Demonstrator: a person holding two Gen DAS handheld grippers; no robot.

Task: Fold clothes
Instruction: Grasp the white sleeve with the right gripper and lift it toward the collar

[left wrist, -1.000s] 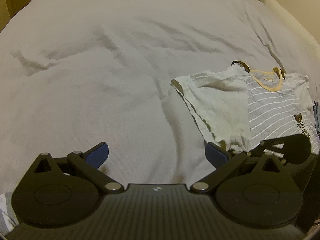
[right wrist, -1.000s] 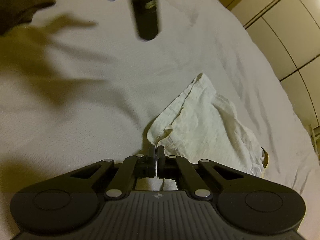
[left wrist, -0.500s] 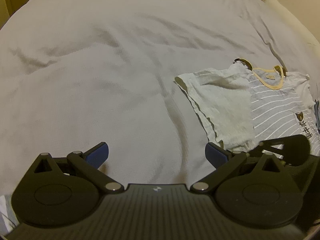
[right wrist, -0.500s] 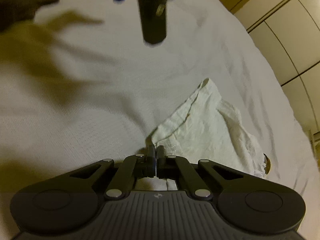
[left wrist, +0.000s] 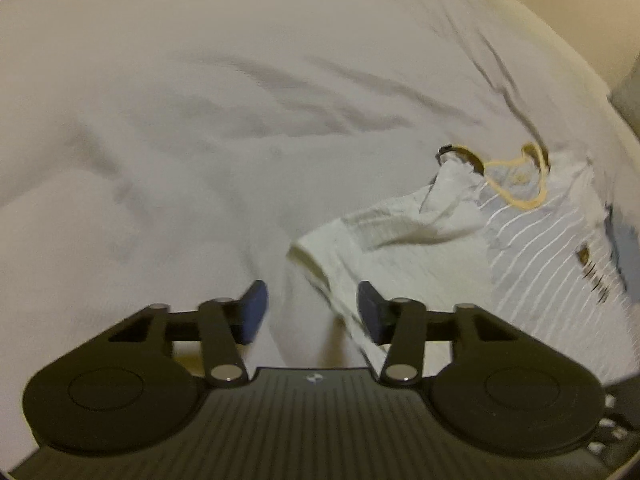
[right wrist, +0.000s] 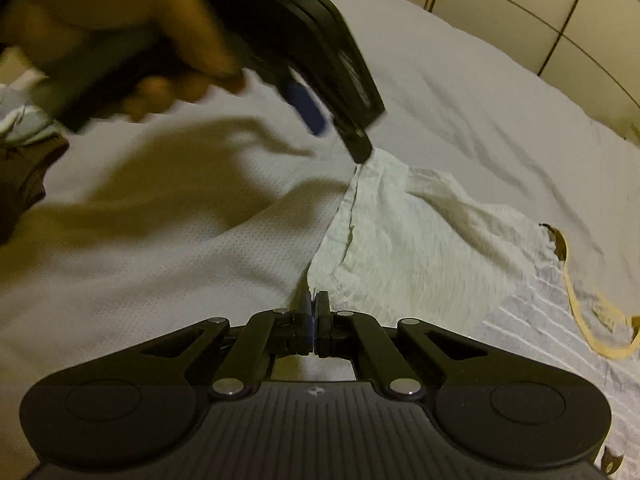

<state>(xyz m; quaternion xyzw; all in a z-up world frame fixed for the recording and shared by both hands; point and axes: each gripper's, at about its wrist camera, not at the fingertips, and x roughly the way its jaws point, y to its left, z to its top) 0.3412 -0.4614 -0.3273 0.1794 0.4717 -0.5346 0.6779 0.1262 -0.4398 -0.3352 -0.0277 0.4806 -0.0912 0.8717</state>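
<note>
striped shirt (right wrist: 420,240) hem pinched by right hand-held gripper (right wrist: 314,312); left hand-held gripper (left wrist: 308,312) parted.

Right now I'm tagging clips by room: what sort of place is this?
Most likely a bedroom. A wide bed under a pale cover fills both views, panelled wardrobe doors stand behind it, and a small striped shirt lies on the cover, half folded.
</note>
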